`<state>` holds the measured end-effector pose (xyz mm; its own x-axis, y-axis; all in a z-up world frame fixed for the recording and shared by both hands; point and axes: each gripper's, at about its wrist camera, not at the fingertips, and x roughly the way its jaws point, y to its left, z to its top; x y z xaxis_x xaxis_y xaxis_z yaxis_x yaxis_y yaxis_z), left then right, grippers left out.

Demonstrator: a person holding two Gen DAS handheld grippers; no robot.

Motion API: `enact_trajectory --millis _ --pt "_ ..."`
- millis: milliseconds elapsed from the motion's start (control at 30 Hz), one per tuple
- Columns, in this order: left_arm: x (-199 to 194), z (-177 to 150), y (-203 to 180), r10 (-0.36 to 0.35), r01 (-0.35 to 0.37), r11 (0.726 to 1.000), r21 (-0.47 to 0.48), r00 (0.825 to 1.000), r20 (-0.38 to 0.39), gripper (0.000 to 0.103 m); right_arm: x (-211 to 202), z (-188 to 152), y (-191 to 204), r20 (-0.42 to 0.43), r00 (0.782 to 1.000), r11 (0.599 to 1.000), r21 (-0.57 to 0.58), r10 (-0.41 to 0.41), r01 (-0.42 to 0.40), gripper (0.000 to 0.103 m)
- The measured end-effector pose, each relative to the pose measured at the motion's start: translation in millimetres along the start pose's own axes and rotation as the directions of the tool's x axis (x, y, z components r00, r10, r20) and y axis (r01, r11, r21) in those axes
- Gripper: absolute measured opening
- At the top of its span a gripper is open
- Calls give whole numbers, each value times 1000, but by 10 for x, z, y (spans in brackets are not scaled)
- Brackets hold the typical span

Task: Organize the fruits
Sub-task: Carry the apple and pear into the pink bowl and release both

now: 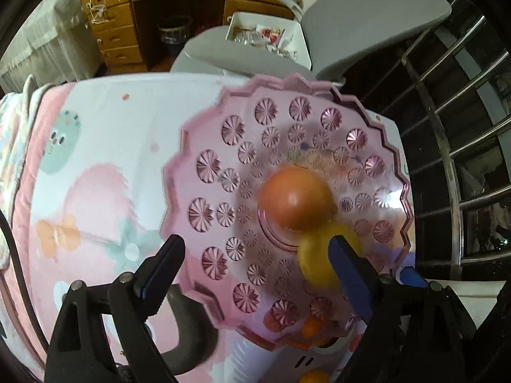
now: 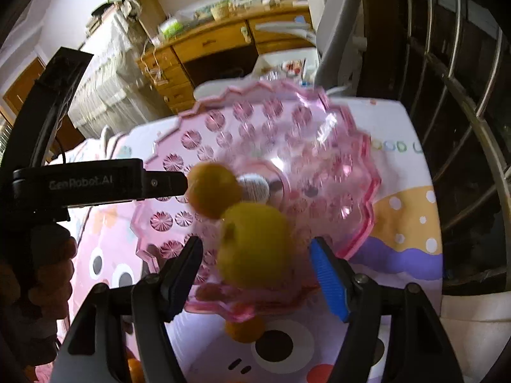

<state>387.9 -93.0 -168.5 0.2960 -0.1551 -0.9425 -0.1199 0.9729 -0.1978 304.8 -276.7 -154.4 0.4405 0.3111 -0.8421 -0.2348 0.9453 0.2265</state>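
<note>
A pink faceted plastic plate [image 1: 223, 146] lies on a cartoon-print cloth. An orange [image 1: 295, 198] rests at the plate's centre, and a yellow lemon [image 1: 314, 255] touches it on the near side. My left gripper [image 1: 255, 249] hangs open over the plate, with its right pad beside the lemon and the orange just beyond its tips. In the right wrist view the lemon [image 2: 255, 245] sits between the fingers of my right gripper [image 2: 255, 252], with a gap showing on each side. Behind it lies the orange [image 2: 214, 190], on the plate [image 2: 351, 166].
Small oranges lie on the cloth near the plate's front edge [image 2: 244, 328] and at the bottom left [image 2: 134, 370]. A hand [image 2: 48, 271] holds the left tool's black housing [image 2: 80, 182]. A metal railing [image 1: 447, 121] runs along the right. A grey chair [image 1: 367, 16] and a wooden desk [image 1: 115, 25] stand behind.
</note>
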Motion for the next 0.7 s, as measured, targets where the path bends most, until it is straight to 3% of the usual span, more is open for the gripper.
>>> enact_trajectory --millis 500,700 --pt "-577 -408 335 18 -16 999 -49 999 33 90 -374 -73 172 11 999 997 67 41 -42 73" --pt "-858 -663 512 -13 16 999 -45 998 65 90 -528 -205 247 7 998 991 115 67 -67 73"
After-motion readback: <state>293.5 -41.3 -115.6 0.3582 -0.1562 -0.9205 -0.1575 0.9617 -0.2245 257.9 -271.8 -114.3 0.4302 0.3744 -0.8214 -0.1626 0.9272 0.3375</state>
